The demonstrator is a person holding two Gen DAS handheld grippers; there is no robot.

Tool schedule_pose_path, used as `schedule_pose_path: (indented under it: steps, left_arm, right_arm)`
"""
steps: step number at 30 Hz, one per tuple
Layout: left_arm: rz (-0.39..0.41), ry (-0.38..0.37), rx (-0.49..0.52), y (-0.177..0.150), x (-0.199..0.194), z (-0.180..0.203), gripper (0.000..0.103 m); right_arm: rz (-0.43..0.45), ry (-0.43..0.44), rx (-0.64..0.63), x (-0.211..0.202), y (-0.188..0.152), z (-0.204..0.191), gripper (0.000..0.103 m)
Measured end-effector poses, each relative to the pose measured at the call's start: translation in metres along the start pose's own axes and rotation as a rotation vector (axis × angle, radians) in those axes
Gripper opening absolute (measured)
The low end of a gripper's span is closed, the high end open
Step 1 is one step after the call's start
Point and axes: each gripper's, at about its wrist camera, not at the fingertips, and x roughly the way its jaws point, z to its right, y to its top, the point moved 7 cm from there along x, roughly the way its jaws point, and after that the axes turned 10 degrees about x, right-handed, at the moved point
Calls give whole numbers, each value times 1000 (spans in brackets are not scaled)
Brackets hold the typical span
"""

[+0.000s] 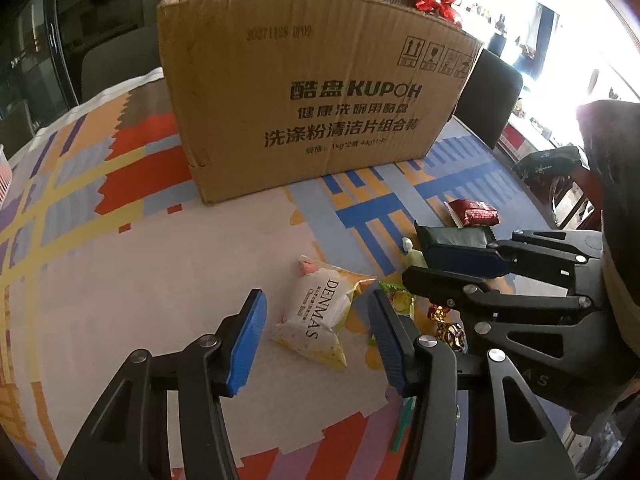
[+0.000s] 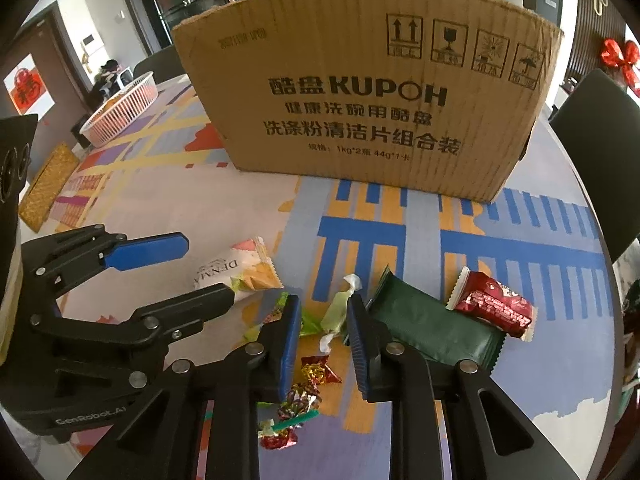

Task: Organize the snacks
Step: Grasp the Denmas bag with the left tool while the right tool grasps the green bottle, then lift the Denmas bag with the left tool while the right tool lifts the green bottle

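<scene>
snacks lie loose on your desk before one cardboard box; your left hand-held gripper straddles the white denmas packet, right hand-held gripper partly open over a pale green candy, neither gripping. only the right view shows one white basket.

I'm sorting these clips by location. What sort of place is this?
Probably a home dining area: a table under a colourful patterned tablecloth, dark chairs pulled up to it, wrapped snacks scattered by a cardboard box, and a red bow on the wall.
</scene>
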Motion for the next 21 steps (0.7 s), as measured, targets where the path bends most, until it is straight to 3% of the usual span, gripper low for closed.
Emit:
schedule_pose_path:
  steps: [14,21]
  left_arm:
    - [-39,-30,-90,-6,22,-8,38]
    - [-38,-24,-110,-3,22,-9,34]
  right_arm:
    - [-31,0,20,20,2,-2,20]
    - [-30,-9,31,23,3,1,13]
